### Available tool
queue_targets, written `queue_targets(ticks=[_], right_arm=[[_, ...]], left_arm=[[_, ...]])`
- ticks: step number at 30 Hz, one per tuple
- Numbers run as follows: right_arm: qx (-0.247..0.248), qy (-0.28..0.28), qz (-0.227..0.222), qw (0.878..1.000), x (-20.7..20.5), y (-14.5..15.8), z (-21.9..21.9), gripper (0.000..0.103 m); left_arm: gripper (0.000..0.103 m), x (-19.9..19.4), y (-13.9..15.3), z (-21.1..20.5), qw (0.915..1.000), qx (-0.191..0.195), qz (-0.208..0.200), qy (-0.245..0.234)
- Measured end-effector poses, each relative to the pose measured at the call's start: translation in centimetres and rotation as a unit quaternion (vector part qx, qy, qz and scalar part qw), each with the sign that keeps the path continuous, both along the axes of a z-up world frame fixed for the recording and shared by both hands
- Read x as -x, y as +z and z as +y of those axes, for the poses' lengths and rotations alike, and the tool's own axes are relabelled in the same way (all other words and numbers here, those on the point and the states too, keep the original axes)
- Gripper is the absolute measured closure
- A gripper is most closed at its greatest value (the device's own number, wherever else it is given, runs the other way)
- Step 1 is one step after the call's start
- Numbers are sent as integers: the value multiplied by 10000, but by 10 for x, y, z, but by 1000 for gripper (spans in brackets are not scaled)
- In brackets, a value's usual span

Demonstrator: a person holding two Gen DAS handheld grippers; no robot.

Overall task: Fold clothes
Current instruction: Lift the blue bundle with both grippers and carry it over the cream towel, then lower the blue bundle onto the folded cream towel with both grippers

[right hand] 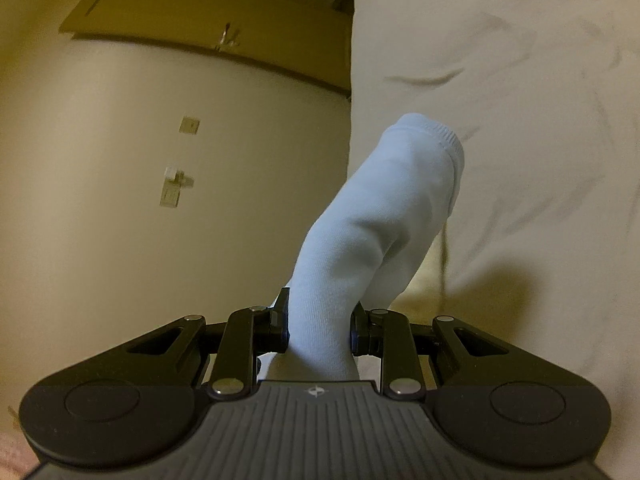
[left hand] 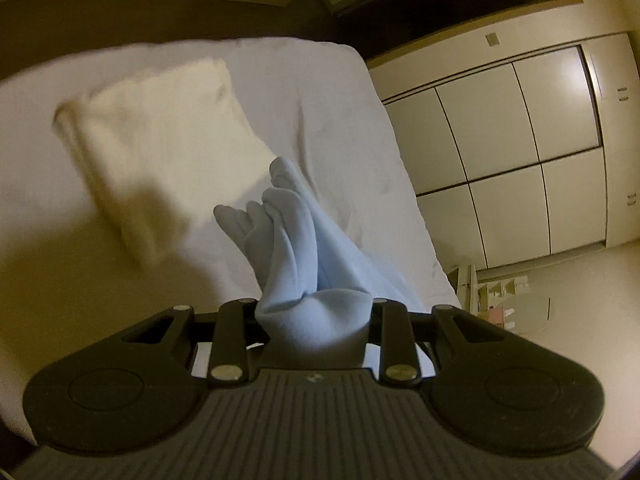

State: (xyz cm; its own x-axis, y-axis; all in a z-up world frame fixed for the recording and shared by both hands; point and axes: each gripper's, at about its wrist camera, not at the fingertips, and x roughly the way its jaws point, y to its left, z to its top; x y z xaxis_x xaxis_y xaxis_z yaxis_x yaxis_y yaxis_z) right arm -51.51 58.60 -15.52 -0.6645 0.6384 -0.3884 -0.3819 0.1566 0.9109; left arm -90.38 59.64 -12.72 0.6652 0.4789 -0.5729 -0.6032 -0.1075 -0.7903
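Left wrist view: a white-sheeted bed (left hand: 328,92) fills the field, a cream folded cloth (left hand: 160,152) lies at ten o'clock, and the left gripper (left hand: 314,320) is clenched on a bunched wad of the light-blue garment (left hand: 288,240), which rises toward twelve o'clock clear of the sheet. In the right wrist view the right gripper (right hand: 320,328) pinches a ribbed-hemmed end of the same pale fabric (right hand: 384,220), leaning toward one o'clock. Judged risk: both grips hold thick gathered folds, so layers may slip out unevenly and skew any crease laid on the bed.

Blue garment (left hand: 296,240) in left gripper (left hand: 314,316)
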Motion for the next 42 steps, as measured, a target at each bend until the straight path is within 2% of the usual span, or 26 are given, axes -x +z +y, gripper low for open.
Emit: queue_targets(ticks=[9, 11, 14, 15, 16, 17, 18, 19, 20, 21, 22, 25, 29, 31, 33, 35, 38, 42], right_arm=[[-394, -334, -164, 9985, 63, -13, 124, 77], [-592, -304, -242, 9975, 71, -22, 150, 77], [-836, -208, -354, 9957, 87, -44, 183, 77], [-861, -165, -374, 9954, 94, -57, 188, 76], [-722, -136, -466, 9962, 103, -75, 191, 72], [-403, -121, -593, 9974, 108, -95, 200, 61], [-83, -106, -719, 9973, 114, -116, 210, 57], [292, -66, -896, 9955, 119, -136, 208, 56], [696, 9, -1108, 9914, 125, -155, 198, 54], [902, 30, -1196, 9887, 129, -167, 195, 54], [883, -62, -1140, 9895, 129, -171, 189, 53], [877, -254, -945, 9913, 121, -165, 176, 48], [947, -171, -885, 9914, 117, -156, 159, 46], [1062, -54, -786, 9912, 124, -166, 150, 46], [1120, -8, -844, 9901, 136, -177, 146, 57], [1038, 23, -1037, 9892, 139, -172, 142, 71], [866, 98, -1200, 9889, 133, -156, 133, 78], [862, 186, -1388, 9864, 128, -153, 121, 78]], left_arm=[[78, 55, -12, 141, 9971, -605, 67, -460], [78, 64, -24, 162, 9956, -801, 14, -476], [77, 73, -52, 184, 9929, -1058, 142, -532], [77, 75, -69, 190, 9925, -1053, 235, -570], [75, 76, -89, 195, 9934, -895, 412, -592], [74, 77, -108, 200, 9938, -717, 590, -616], [73, 77, -128, 204, 9939, -407, 782, -659], [72, 77, -147, 207, 9930, -105, 950, -696], [71, 79, -162, 207, 9931, 118, 942, -690], [70, 84, -165, 204, 9951, 125, 759, -615], [68, 88, -167, 200, 9966, 131, 598, -551], [66, 91, -157, 197, 9964, 150, 604, -572], [66, 96, -146, 192, 9960, 246, 672, -544], [66, 98, -143, 188, 9959, 265, 697, -521], [72, 100, -142, 189, 9951, 248, 773, -557], [74, 95, -138, 186, 9941, 115, 860, -654], [74, 87, -130, 182, 9915, -72, 913, -920], [73, 87, -145, 174, 9854, 37, 1289, -1114]])
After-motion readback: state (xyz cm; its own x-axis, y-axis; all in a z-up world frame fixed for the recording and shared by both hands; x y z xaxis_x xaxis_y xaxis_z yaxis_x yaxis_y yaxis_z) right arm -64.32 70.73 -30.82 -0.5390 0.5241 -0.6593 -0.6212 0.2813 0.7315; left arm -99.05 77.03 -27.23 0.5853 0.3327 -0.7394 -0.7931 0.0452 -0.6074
